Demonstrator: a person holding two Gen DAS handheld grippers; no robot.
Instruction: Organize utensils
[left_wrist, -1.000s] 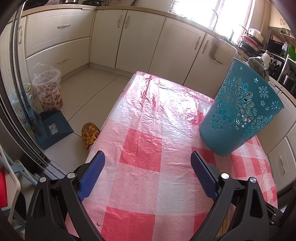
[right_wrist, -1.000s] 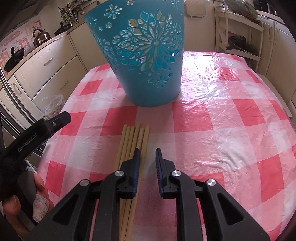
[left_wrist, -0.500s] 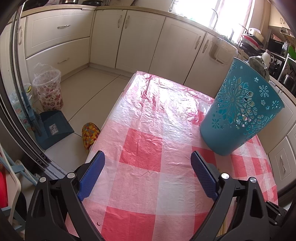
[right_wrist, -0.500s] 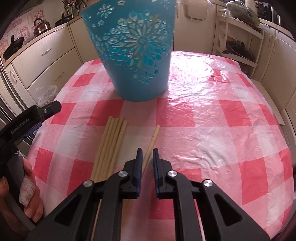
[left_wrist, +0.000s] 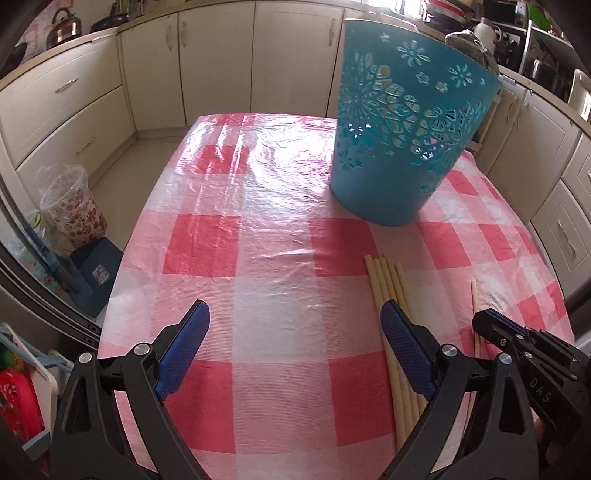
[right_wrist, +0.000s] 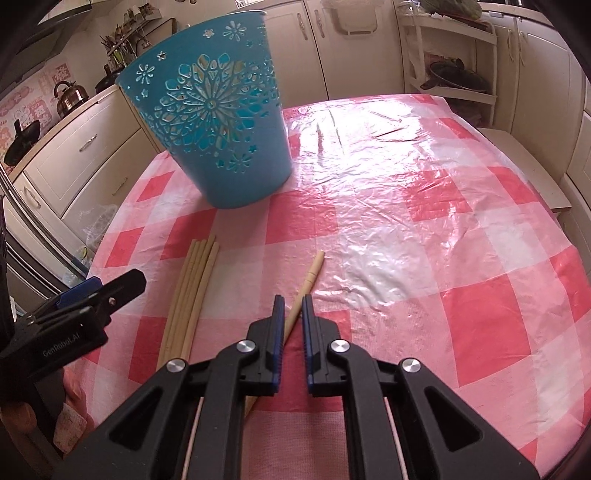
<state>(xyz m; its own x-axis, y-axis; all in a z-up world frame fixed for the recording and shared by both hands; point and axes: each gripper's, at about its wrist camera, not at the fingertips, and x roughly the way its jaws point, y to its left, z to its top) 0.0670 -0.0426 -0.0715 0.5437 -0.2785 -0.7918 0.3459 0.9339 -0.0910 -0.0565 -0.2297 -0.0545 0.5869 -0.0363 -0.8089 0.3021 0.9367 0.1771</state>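
A single pale wooden chopstick (right_wrist: 312, 271) lies slanted on the checked tablecloth, and my right gripper (right_wrist: 293, 302) has its jaws closing tight on its middle. Its far tip points toward the teal cut-out basket (right_wrist: 218, 129), which stands upright further back. To the left, a bundle of several chopsticks (right_wrist: 195, 280) lies side by side. My left gripper (left_wrist: 293, 310) hangs wide open above the cloth with nothing between its fingers. Its right finger (left_wrist: 402, 343) overlaps the bundle (left_wrist: 386, 284). In the left wrist view, the right gripper (left_wrist: 487, 325) and its chopstick (left_wrist: 474, 306) sit at the right.
The table (left_wrist: 207, 251) carries a red-and-white checked plastic cover, and its edge drops off at the left. Cream kitchen cabinets (left_wrist: 155, 74) ring the room. A floral bin (left_wrist: 74, 210) and a blue dustpan (left_wrist: 92, 273) stand on the floor at the left.
The right gripper narrowed onto one chopstick and drew it rightward out of the bundle. The left gripper swung right, so the bundle and the right gripper now show in its view.
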